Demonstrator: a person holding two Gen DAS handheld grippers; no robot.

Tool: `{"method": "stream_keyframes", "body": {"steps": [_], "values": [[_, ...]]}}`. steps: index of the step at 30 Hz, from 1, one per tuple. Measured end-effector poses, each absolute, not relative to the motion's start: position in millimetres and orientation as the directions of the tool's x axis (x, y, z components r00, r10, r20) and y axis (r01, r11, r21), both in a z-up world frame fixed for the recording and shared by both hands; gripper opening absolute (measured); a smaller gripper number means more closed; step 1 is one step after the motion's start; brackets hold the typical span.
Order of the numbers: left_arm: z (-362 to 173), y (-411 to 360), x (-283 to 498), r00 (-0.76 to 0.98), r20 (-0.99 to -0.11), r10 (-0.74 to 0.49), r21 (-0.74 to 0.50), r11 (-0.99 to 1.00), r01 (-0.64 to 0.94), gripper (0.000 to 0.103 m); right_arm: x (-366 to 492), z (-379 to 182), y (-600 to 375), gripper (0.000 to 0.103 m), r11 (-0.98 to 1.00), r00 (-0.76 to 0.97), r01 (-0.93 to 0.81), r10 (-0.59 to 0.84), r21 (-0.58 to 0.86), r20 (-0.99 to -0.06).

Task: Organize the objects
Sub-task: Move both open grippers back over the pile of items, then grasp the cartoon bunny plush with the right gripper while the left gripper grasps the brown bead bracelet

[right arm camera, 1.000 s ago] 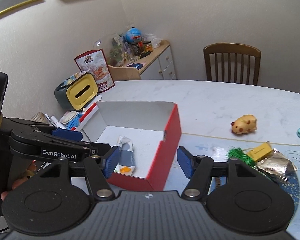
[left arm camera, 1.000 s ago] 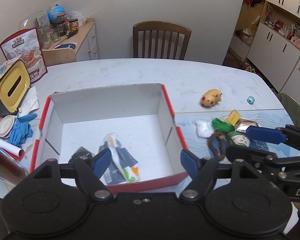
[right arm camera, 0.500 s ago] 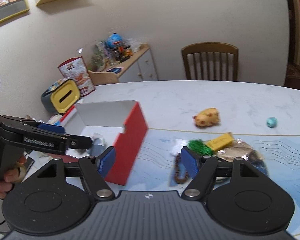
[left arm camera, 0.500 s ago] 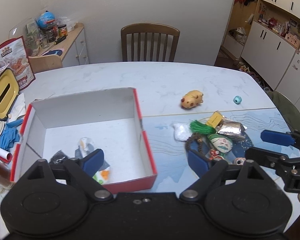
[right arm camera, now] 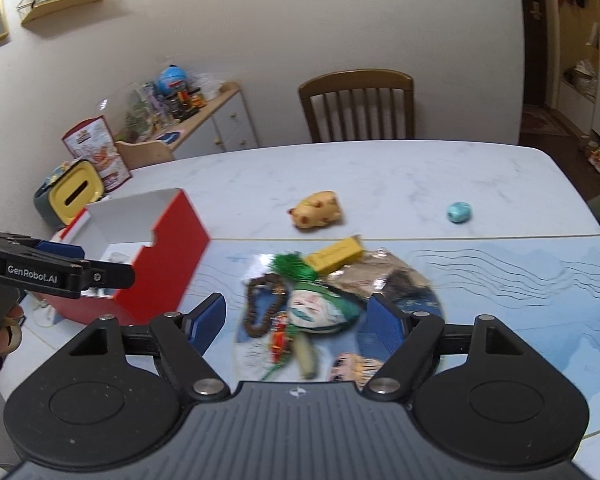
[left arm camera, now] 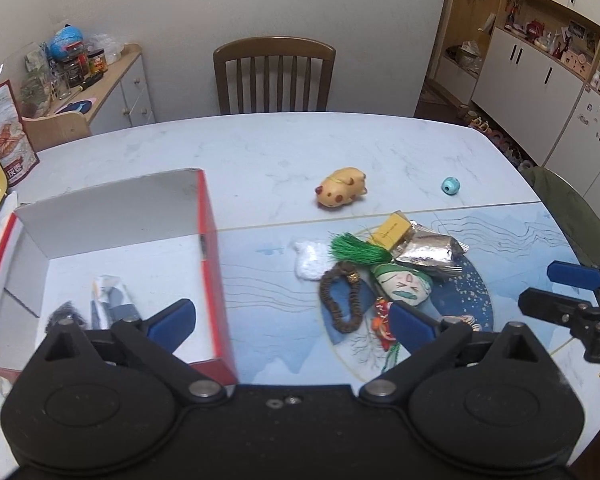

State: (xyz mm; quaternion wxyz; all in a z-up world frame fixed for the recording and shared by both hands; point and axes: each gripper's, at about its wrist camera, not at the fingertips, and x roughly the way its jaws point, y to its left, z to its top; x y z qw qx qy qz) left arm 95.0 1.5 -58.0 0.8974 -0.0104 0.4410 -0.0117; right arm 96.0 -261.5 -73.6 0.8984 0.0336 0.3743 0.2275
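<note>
Left wrist view — left tool [left arm camera: 290, 318] spread apart, empty, held above the red box [left arm camera: 210, 264]; box on the desk [left arm camera: 260, 152] held a few packets; loose pile just beside it, bead bracelet [left arm camera: 340, 296] nearest

Right wrist view — right tool [right arm camera: 296, 322] spread apart, empty, over the face toy [right arm camera: 316, 310]. Step judged: reaching to pick; next calls for lowering and closing on one item

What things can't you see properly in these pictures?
- Dark thing in the red box: left wrist view, the left gripper covers part of it.
- Round picture on the mat: both views, the toy pile and gripper bodies hide it.
- Yellow block writing: too small and blurred.
- Box contents: right wrist view, the box wall hides them.
</note>
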Motion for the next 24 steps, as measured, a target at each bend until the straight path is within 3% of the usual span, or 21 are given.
{"method": "stream_keyframes", "body": {"steps": [24], "values": [[-137.1, -44.2, 127.0, 0.563, -0.827, -0.007, -0.017, 1.0, -0.012, 0.102, 116.8, -145.4, -283.1, 0.078, 0.855, 0.489, -0.497, 0.416, 0.147, -0.766]]}}
